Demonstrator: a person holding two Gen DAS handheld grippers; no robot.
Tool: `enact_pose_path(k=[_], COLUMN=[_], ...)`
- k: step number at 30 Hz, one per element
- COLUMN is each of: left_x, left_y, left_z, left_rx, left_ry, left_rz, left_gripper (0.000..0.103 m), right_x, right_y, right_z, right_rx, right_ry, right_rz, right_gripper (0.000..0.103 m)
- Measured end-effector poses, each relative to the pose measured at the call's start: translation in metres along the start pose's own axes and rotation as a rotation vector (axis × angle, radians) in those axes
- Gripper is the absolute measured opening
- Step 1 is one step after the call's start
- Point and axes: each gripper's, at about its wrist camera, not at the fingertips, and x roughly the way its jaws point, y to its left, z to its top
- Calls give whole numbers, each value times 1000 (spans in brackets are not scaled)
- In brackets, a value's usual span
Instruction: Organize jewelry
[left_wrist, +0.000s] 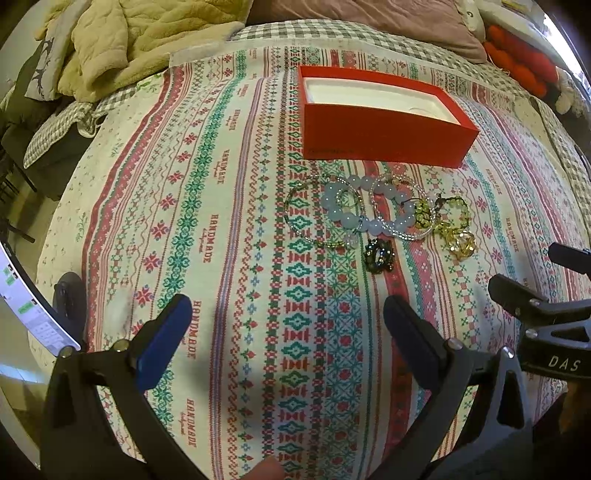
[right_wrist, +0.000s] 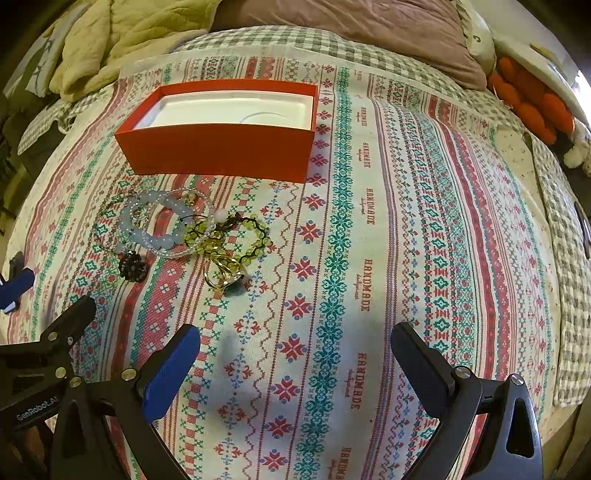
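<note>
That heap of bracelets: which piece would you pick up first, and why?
Probably the small dark ring: it lies apart from the tangled bracelets, nearest the open left gripper. The red box sits empty behind, and both grippers hold nothing.

bracelets (left_wrist: 369, 210) tangled, count unclear; red box (left_wrist: 380, 122) lettering too small.

place: home bedroom | evidence: patterned bedspread (left_wrist: 229, 236), pillow (right_wrist: 369, 33), rumpled quilt (left_wrist: 147, 40)

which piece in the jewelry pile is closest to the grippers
The small dark ring, lying apart at the pile's near edge; the bead bracelets sit behind it, toward the red box.
</note>
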Motion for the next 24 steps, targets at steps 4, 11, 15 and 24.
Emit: enact_pose_path(k=[4,11,15,24], left_x=[-1,-1,-1,1], left_y=[1,0,0,0], left_z=[0,2,1,0], left_rx=[-1,0,0,2], left_ry=[1,3,4,8], left_rz=[-4,-5,-7,-12], left_gripper=[103,103,103,103], right_x=[0,0,0,0], right_y=[-1,2,2,1], right_z=[0,0,0,-1], right_rx=[0,-1,-2,-2], right_ry=[1,1,1,2], right_rz=[1,0,0,1], right_gripper=[103,103,103,103])
